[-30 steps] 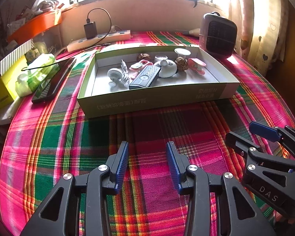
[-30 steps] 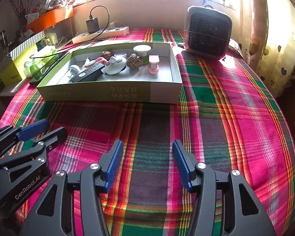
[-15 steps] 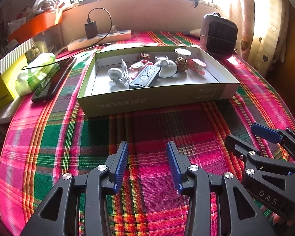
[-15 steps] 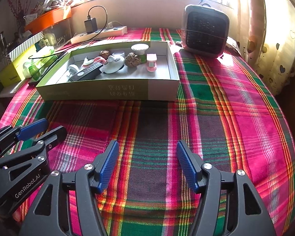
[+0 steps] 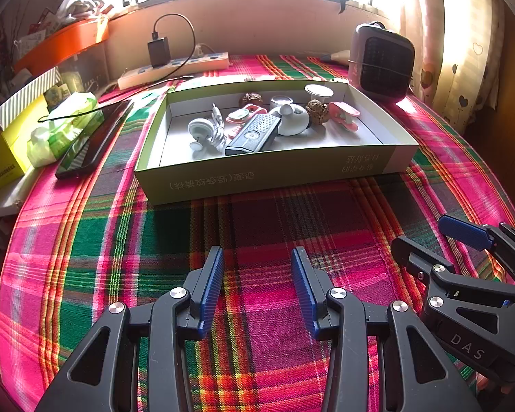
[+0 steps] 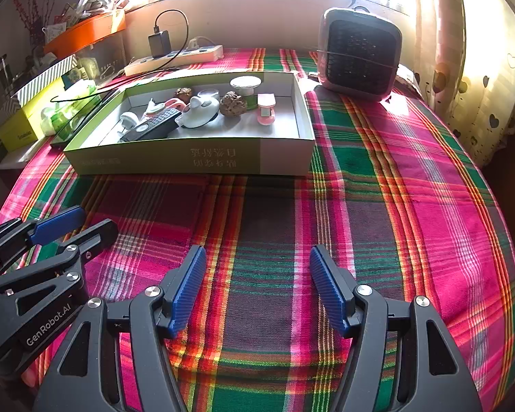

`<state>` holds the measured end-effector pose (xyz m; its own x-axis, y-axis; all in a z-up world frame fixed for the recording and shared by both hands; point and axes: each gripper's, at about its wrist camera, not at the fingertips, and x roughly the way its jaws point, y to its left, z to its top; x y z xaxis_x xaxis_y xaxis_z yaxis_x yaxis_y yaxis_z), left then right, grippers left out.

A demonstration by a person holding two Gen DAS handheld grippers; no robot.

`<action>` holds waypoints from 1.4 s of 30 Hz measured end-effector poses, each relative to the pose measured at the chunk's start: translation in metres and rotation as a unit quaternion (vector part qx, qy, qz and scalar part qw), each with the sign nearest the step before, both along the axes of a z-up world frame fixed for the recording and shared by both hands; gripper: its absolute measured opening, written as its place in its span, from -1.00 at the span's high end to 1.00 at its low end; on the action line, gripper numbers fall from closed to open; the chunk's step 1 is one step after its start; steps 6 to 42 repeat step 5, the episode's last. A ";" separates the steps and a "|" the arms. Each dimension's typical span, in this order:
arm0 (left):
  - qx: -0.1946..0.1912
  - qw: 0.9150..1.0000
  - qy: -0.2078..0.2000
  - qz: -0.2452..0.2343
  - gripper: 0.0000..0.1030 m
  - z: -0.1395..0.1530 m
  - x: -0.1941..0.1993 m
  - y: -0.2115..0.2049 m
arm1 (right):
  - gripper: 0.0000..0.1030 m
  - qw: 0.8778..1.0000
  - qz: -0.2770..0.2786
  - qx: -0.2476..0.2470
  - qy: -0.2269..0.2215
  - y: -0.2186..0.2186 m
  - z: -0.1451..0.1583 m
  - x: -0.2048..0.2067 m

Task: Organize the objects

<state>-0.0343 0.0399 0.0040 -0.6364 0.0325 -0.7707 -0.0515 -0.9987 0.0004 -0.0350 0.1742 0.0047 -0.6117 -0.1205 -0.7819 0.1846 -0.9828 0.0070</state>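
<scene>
Left wrist view: left gripper [image 5: 257, 285] hovers over bare plaid tablecloth [image 5: 86, 240], jaws apart, nothing between the blue pads. The shallow cardboard box [image 5: 264, 175] sits well ahead on the cloth and holds the small objects in a cluster toward its far side: black remote [image 5: 254, 134], white earphones with cable [image 5: 206, 132], white mouse-shaped item [image 5: 293, 120], a brown knobbly ball [image 5: 317, 111], a pink clip-like piece [image 5: 343, 113]. A dark phone [image 5: 92, 140] lies left of the box, a small heater [image 5: 381, 63] behind its right corner, and a power strip [image 5: 175, 70] by the wall. Right wrist view: right gripper [image 6: 257, 288] also over bare cloth, near the left one; jaws opening at this moment and empty. The box is far forward and left in this view, and the heater stands just off the box's far right corner. Judgement: no loose object shows on the open cloth, so either sorting is close to done or the next pick comes out of the box. Risks: the items touch and overlap, so a pinch on the remote may drag the earphone cable along; the light box could slide or tip if a finger catches its near wall; strong window glare washes out the far edge.
</scene>
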 end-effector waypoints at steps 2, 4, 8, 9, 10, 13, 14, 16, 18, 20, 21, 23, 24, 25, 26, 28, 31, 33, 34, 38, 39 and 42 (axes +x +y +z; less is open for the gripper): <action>0.000 1.000 0.000 0.000 0.25 0.000 0.000 0.000 | -0.24 1.000 0.000 0.000 0.000 -0.001 0.000 0.000; 0.000 1.000 0.000 0.000 0.25 0.000 0.000 0.000 | -0.25 1.000 0.000 0.000 0.000 -0.001 0.000 0.000; 0.000 1.000 0.000 0.000 0.25 0.000 0.000 0.000 | -0.25 1.000 0.000 0.000 0.000 -0.001 0.000 0.000; 0.000 1.000 0.000 0.000 0.25 0.000 0.000 0.000 | -0.25 1.000 0.000 0.000 0.000 -0.001 0.000 0.000; 0.000 1.000 0.000 0.000 0.25 0.000 0.000 0.000 | -0.25 1.000 0.000 0.000 0.000 -0.001 0.000 0.000; 0.000 1.000 0.000 0.000 0.25 0.000 0.000 0.000 | -0.25 1.000 0.000 0.000 0.000 -0.001 0.000 0.000; 0.000 1.000 0.000 0.000 0.25 0.000 0.000 0.000 | -0.25 1.000 0.000 0.000 0.000 -0.001 0.000 0.000; 0.000 1.000 0.000 0.000 0.25 0.000 0.000 0.000 | -0.25 1.000 0.000 0.000 0.000 -0.001 0.000 0.000; 0.000 1.000 0.000 0.000 0.25 0.000 0.000 0.000 | -0.25 1.000 0.000 0.000 0.000 -0.001 0.000 0.000; 0.000 1.000 0.000 0.000 0.25 0.000 0.000 0.000 | -0.25 1.000 0.000 0.000 0.000 -0.001 0.000 0.000; 0.000 1.000 0.000 0.000 0.25 0.000 0.000 0.000 | -0.25 1.000 0.000 0.000 0.000 -0.001 0.000 0.000; 0.000 1.000 0.000 0.000 0.25 0.000 0.000 0.000 | -0.25 1.000 0.000 0.000 0.000 -0.001 0.000 0.000; 0.000 1.000 0.000 0.000 0.25 0.000 0.000 0.000 | -0.25 1.000 0.000 0.000 0.000 -0.001 0.000 0.000; 0.000 1.000 0.000 0.000 0.25 0.000 0.000 0.000 | -0.25 1.000 0.000 0.000 0.000 -0.001 0.000 0.000; 0.000 1.000 0.000 0.000 0.25 0.000 0.000 0.000 | -0.25 1.000 0.000 0.000 0.000 -0.001 0.000 0.000; 0.000 1.000 0.000 0.000 0.25 0.000 0.000 0.000 | -0.25 1.000 0.000 0.000 0.000 -0.001 0.000 0.000; 0.000 1.000 0.000 0.000 0.25 0.000 0.000 0.000 | -0.25 1.000 0.000 0.000 0.000 -0.001 0.000 0.000; 0.000 1.000 0.000 0.000 0.25 0.000 0.000 0.000 | -0.25 1.000 0.000 0.000 0.000 -0.001 0.000 0.000; 0.000 1.000 0.000 0.000 0.25 0.000 0.000 0.000 | -0.25 1.000 0.000 0.000 0.000 -0.001 0.000 0.000; 0.000 1.000 0.000 0.000 0.25 0.000 0.000 0.000 | -0.25 1.000 0.000 0.000 0.000 -0.001 0.000 0.000; 0.000 1.000 0.000 0.000 0.25 0.000 0.000 0.000 | -0.25 1.000 0.000 0.000 0.000 -0.001 0.000 0.000; 0.000 1.000 0.000 0.000 0.25 0.000 0.000 0.000 | -0.25 1.000 0.000 0.000 0.000 -0.001 0.000 0.000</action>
